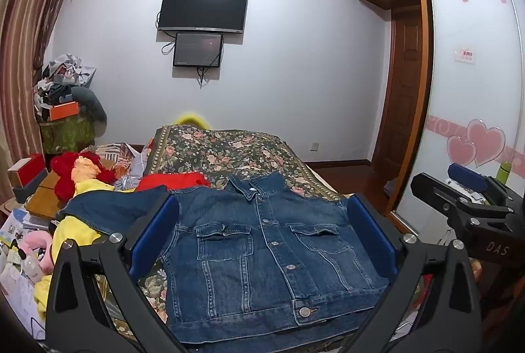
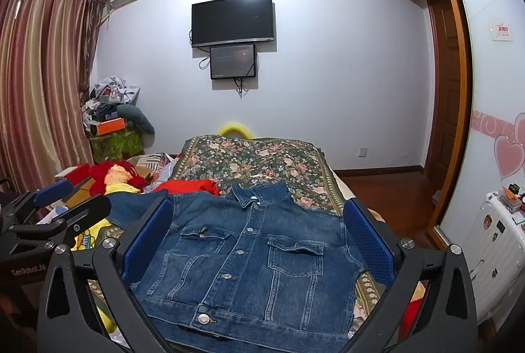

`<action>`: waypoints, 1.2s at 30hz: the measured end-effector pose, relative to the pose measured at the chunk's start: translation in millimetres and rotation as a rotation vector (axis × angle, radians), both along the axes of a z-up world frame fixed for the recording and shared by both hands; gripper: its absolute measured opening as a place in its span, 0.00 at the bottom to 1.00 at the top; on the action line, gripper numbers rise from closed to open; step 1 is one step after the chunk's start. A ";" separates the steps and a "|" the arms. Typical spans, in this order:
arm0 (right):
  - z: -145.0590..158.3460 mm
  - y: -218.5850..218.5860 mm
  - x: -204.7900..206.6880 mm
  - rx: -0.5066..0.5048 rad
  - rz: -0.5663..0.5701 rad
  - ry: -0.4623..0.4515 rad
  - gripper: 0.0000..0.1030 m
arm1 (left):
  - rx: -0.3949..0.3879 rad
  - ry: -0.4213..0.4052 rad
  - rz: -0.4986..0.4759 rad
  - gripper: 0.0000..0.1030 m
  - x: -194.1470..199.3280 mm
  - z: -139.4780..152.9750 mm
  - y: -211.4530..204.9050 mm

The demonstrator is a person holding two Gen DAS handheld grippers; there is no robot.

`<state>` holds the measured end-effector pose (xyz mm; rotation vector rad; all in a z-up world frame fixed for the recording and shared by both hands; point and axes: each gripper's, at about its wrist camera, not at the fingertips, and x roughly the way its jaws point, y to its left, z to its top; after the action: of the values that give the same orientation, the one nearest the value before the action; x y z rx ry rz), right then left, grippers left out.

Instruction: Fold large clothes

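A dark blue denim jacket (image 1: 262, 254) lies face up and buttoned on the floral bedspread (image 1: 223, 153), collar away from me. Its right sleeve looks tucked under; its left sleeve (image 1: 115, 205) stretches out to the left. My left gripper (image 1: 262, 231) hovers above the jacket, open and empty, its blue pads wide apart. My right gripper (image 2: 259, 238) also hovers above the jacket (image 2: 256, 261), open and empty. The right gripper shows at the right edge of the left wrist view (image 1: 459, 192); the left gripper shows at the left edge of the right wrist view (image 2: 62, 198).
A red garment (image 1: 174, 180), yellow clothing (image 1: 75, 231) and a red plush toy (image 1: 75, 169) lie left of the jacket. Boxes and clutter (image 1: 62, 100) pile up by the curtain. A white suitcase (image 2: 492, 241) stands to the right by the wardrobe door (image 1: 472, 84).
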<state>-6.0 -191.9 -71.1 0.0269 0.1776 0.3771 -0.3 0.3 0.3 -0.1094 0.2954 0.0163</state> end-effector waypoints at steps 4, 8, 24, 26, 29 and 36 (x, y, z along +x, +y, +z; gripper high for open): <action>-0.5 -0.3 0.4 0.000 0.000 0.001 1.00 | 0.008 0.000 0.001 1.00 1.3 -1.0 -0.4; -1.2 -1.7 0.1 0.001 0.003 0.002 1.00 | 0.011 0.001 -0.002 1.00 3.9 -0.2 0.2; 1.0 -0.3 4.0 0.003 0.016 0.009 1.00 | 0.018 0.005 0.002 1.00 1.0 -1.1 -1.5; 1.2 -0.2 4.2 0.002 0.016 0.011 1.00 | 0.018 0.008 -0.002 1.00 -1.1 1.9 -2.7; 1.3 -0.1 4.5 0.006 0.020 0.013 1.00 | 0.016 -0.001 0.000 1.00 -1.0 2.3 -2.6; 1.9 2.1 6.4 0.005 0.021 0.021 1.00 | 0.012 -0.003 -0.012 1.00 3.3 2.3 -1.9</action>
<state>0.4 -189.8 -69.2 0.0336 0.1974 0.3983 3.0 -1.6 2.6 -0.0958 0.2925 0.0061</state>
